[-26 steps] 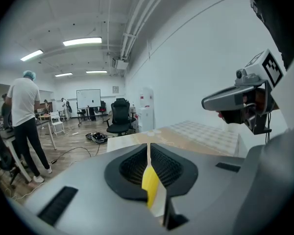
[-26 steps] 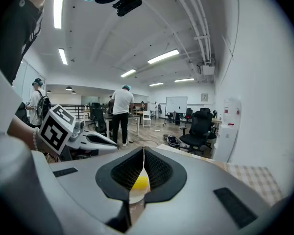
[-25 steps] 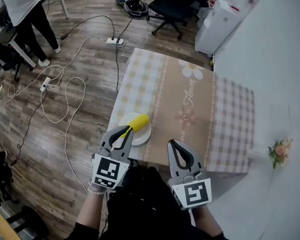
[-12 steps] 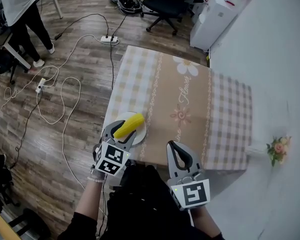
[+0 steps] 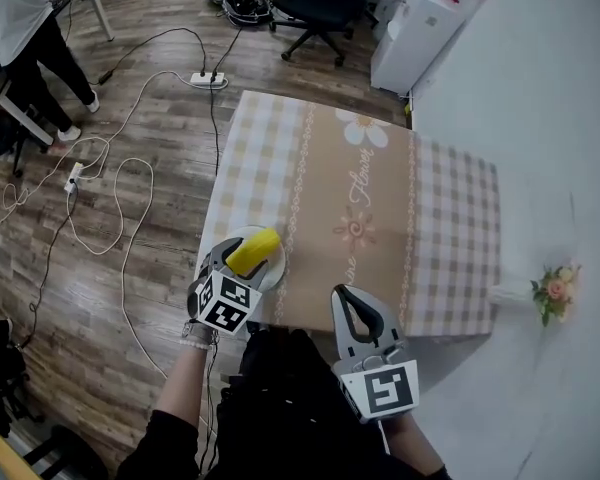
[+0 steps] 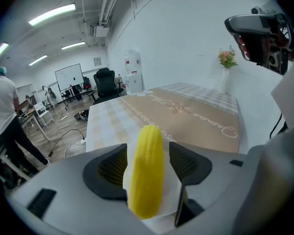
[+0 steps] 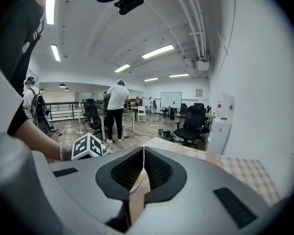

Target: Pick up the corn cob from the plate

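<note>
A yellow corn cob [image 5: 253,251] lies on a small white plate [image 5: 277,268] at the near left corner of the table. My left gripper [image 5: 248,263] is lowered over the plate. Its jaws are opening and stand on either side of the cob. In the left gripper view the corn cob [image 6: 146,170] runs lengthwise between the dark pads [image 6: 113,166], with a small gap on each side, and the plate [image 6: 172,199] shows beneath it. My right gripper [image 5: 350,298] hovers at the table's near edge, shut and empty; in its own view, the right gripper [image 7: 143,155] has its jaws together.
The table wears a checked cloth [image 5: 450,218] with a beige flowered runner. A vase of flowers [image 5: 550,293] stands at the right edge. Cables and a power strip [image 5: 205,79] lie on the wood floor to the left. An office chair [image 5: 315,3] and a person [image 5: 20,28] are further off.
My left gripper has come down over the plate and its jaws have spread from shut to either side of the corn cob. The right gripper has hardly moved.
</note>
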### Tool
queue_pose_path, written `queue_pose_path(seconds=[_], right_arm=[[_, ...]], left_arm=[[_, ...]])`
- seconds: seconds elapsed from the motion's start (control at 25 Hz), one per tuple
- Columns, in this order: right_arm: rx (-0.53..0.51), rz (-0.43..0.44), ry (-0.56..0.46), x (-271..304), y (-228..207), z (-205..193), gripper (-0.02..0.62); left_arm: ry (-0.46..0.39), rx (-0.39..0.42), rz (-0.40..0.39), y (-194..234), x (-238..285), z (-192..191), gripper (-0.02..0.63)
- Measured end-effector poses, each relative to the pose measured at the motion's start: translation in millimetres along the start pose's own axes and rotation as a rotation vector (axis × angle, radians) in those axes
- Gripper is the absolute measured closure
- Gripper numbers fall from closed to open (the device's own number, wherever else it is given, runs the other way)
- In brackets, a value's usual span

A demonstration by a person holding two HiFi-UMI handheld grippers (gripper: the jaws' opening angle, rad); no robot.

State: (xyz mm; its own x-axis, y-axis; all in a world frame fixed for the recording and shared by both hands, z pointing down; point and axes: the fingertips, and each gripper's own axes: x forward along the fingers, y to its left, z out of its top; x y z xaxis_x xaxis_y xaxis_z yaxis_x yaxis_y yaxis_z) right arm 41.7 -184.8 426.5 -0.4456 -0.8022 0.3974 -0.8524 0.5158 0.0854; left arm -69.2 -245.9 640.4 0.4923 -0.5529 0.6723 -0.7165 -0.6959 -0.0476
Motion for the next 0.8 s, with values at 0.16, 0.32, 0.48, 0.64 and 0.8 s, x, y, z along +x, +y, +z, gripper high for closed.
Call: queue_pose_path(seconds=[0.16,0.32,0.48,0.64,0.8], right_arm=[[-0.002,0.005,0.022,-2,-1,-5,0.553],[0.007,-0.014,0.023,-3,-6,-9,0.554],[0.009,-0.012,0.037,-3,-7,-11,0.552],[0.010,-0.011,0.042,-2,-7,-13,0.553],[0.011,-0.008,0.043,-1,-7,-12,0.553]], left_arm=[[0.046,-0.007,-0.019,1,16,-10,0.338],[0.075,-0.012,-0.030,1,26,-19,0.337],[0.095,-0.032,-0.046,0,34,-25,0.337],[0.104,-0.037,-0.066,0,38,-27,0.339],[0.101,-0.029,-0.064,0,38,-27,0.339]])
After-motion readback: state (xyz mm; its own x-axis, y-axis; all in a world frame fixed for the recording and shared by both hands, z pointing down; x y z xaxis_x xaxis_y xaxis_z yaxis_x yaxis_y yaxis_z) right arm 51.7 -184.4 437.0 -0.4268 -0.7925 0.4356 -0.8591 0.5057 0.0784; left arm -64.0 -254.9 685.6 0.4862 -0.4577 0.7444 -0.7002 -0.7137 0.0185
